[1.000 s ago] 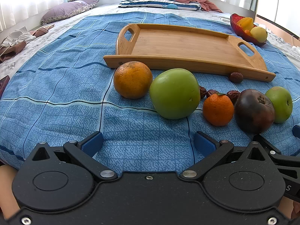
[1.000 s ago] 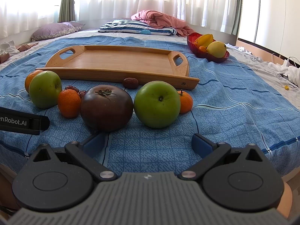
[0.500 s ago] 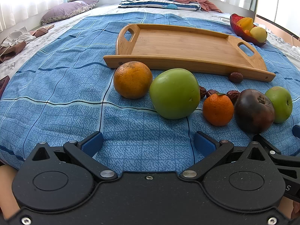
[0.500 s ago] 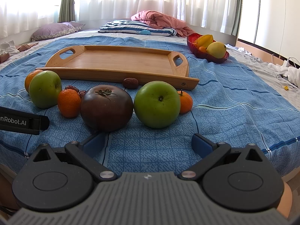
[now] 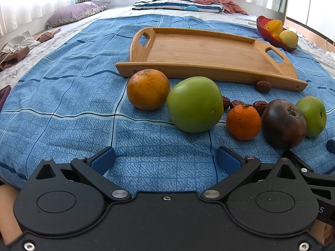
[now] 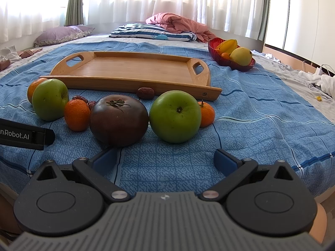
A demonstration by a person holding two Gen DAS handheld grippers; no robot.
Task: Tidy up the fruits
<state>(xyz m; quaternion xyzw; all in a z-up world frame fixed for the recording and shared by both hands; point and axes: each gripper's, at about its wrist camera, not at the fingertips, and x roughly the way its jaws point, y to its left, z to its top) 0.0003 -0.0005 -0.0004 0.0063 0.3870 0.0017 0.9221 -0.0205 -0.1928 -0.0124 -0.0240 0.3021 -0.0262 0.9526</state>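
Observation:
A row of fruit lies on the blue bedspread in front of an empty wooden tray [image 5: 201, 48] [image 6: 134, 67]. In the left wrist view: an orange [image 5: 148, 89], a big green apple [image 5: 194, 104], a small mandarin [image 5: 243, 122], a dark tomato [image 5: 283, 123], a second green apple [image 5: 312, 116] and red dates [image 5: 263, 86]. In the right wrist view: the dark tomato [image 6: 119, 119], a green apple [image 6: 175, 119], a mandarin [image 6: 206, 114] behind it. My left gripper [image 5: 165, 160] is open and empty, short of the big apple. My right gripper [image 6: 165, 160] is open and empty, short of the tomato and apple.
A red bowl [image 6: 232, 62] with yellow fruit stands at the back right beside the tray. Pillows [image 6: 150, 33] and a pink blanket [image 6: 178, 24] lie at the far end. The bed's edge is right below both grippers. The left gripper's body [image 6: 25, 135] shows at the left.

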